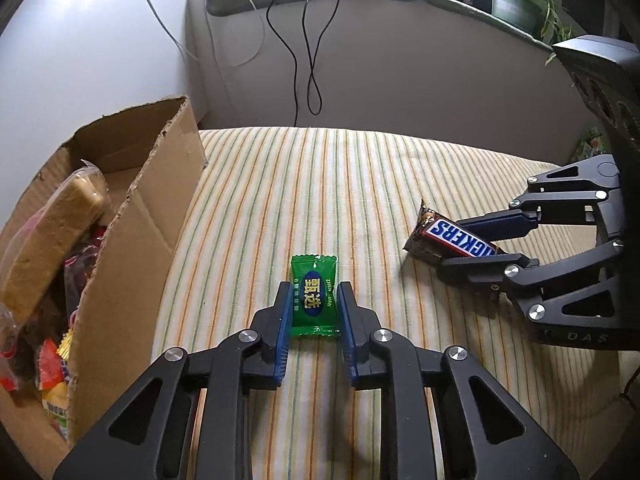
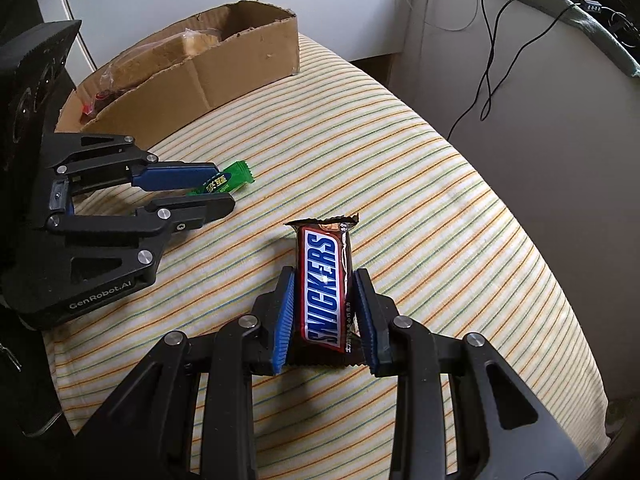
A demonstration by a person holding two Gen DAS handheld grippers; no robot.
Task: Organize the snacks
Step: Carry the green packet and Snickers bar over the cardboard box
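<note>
Your left tool (image 1: 312,300) brackets the green candy (image 1: 314,297) on the striped bed (image 1: 360,168), pads touching; your right tool (image 2: 324,296) likewise brackets the Snickers bar (image 2: 325,288). Next, squeeze, lift, and carry to the cardboard box (image 1: 132,216) at ten o'clock.

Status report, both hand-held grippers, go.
Left hand-held gripper astride green candy, not clamped. Right hand-held gripper astride Snickers bar. Cardboard box left, path clear.

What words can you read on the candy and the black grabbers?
"SNICKERS": on the brown chocolate bar wrapper between the right gripper fingers.
"ZHEN XUAN" and two big yellow Chinese characters: on the green candy packet between the left gripper fingers.
"GenRobot.AI": on the left gripper's black body, seen from the right wrist.
Small print on both wrappers: too small to read.
</note>
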